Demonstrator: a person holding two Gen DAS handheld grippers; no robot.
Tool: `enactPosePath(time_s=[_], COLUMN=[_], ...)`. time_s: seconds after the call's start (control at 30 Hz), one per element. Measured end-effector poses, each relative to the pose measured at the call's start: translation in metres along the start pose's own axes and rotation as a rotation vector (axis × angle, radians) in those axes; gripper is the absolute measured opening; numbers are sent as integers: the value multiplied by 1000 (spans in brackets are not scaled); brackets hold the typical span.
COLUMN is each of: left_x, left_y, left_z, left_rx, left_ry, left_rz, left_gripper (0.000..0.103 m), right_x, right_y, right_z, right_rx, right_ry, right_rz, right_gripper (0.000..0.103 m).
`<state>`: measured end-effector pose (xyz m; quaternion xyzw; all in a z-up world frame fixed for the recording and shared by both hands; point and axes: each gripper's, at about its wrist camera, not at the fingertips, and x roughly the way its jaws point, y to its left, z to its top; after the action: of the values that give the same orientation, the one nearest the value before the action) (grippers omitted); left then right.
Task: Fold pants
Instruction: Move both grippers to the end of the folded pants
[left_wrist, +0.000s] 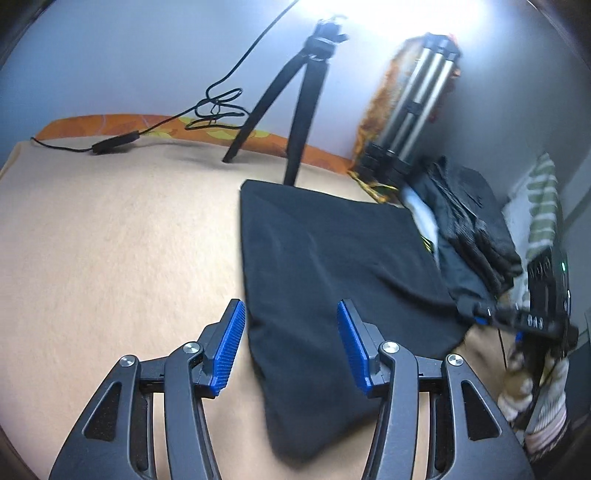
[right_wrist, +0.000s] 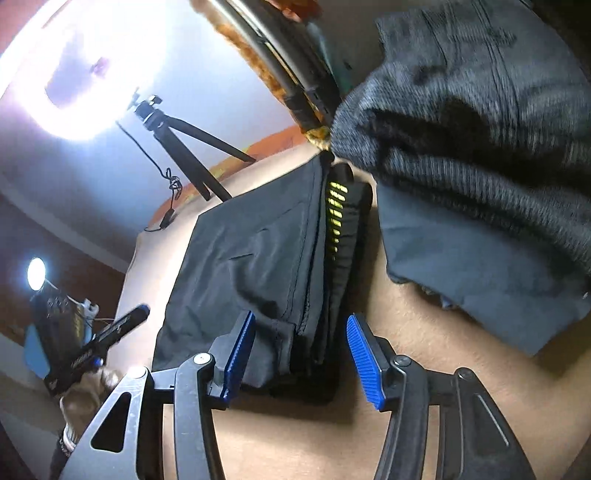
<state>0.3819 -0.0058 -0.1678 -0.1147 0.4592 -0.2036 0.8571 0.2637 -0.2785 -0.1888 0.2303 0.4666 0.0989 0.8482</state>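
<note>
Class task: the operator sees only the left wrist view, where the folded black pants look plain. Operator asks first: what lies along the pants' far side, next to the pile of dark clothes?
Observer: The right wrist view shows a row of yellow-green stripes running along that edge of the folded pants.
Operator: Where is the right gripper relative to the pants?
Observer: The right gripper is open, its blue fingers either side of the pants' near end where the folded layers stack.
Operator: What does the clothes pile look like up close?
Observer: On top is a grey ribbed knit garment, lying over a smoother dark blue-grey cloth on the tan surface.
</note>
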Motion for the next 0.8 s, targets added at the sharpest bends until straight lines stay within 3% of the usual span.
enactPosePath(time_s=[0.4, 0.8], left_x=[55, 73], left_y=[26, 20], left_z=[38, 52], left_rx=[-129, -95], left_ry=[57, 57], left_rz=[-21, -20], left_gripper=[51, 51], right_x=[19, 36], right_y=[-18, -9], right_z=[9, 35], right_rx=[126, 62], right_ry=[-32, -70], right_rz=[7, -73], right_gripper=[65, 72])
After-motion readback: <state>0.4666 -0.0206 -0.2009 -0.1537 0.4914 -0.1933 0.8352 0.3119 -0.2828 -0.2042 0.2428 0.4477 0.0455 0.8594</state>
